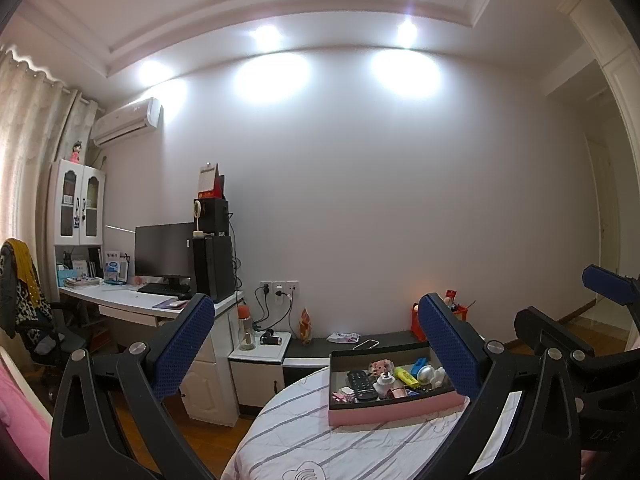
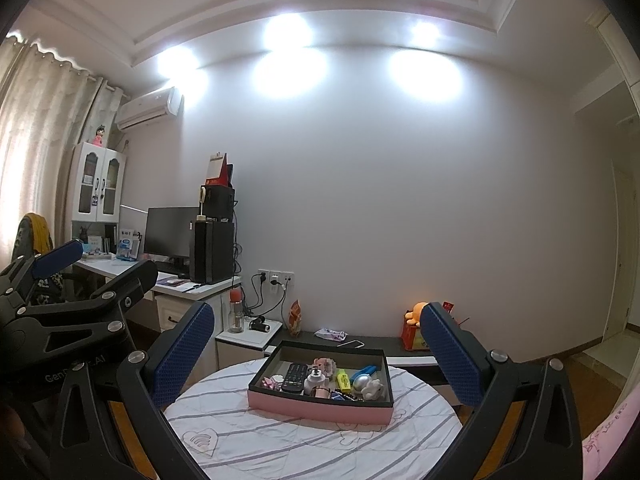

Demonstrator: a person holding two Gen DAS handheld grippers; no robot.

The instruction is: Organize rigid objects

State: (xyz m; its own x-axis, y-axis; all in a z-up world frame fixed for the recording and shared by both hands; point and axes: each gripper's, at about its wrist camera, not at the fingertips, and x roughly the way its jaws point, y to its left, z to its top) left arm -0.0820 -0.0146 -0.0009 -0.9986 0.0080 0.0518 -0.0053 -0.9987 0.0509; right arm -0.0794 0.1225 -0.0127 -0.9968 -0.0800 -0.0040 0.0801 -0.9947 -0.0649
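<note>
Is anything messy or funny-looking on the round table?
Yes, a bit. The pink box sits neatly on the striped tablecloth, but the things inside are jumbled: the black remote, yellow marker and silver ball lie crowded at different angles. Nothing looks spilled or broken.

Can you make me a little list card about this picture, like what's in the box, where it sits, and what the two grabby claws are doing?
Place: round table with a white striped cloth
Container: shallow pink cardboard box with a dark inside, on the cloth
Inside the box: black remote control, yellow highlighter pen, shiny silver ball, small white plush toy, plus other small bits too tiny to name
Left gripper: open, holding nothing, above the table
Right gripper: open, holding nothing, facing the box
Taken out so far: nothing seen lying on the cloth
</note>
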